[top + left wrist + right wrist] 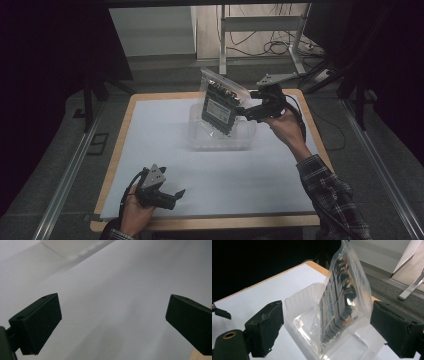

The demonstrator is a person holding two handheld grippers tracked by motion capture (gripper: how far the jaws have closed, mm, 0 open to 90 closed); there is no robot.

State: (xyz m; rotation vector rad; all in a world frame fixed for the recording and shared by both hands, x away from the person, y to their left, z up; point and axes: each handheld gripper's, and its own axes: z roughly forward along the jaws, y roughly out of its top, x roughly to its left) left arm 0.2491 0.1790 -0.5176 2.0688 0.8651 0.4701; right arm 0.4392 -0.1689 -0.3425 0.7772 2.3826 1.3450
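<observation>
A clear plastic bag (220, 102) with a dark labelled electronic part inside stands on end in a shallow clear tray (197, 142) at the middle back of the table. My right gripper (248, 111) is at the bag's right side, open. In the right gripper view the bag (342, 302) rises between the two wide-apart jaws of that gripper (327, 317), touching neither, with its lower end in the tray (297, 302). My left gripper (177, 194) lies low near the front left edge, open, and in its own view the gripper (112, 312) has just white sheet between the jaws.
A white sheet (165, 130) covers the wooden table, whose edge (210, 222) shows at the front. Behind the table are metal desk legs and loose cables (280, 47) on the floor. Dark curtains hang left and right.
</observation>
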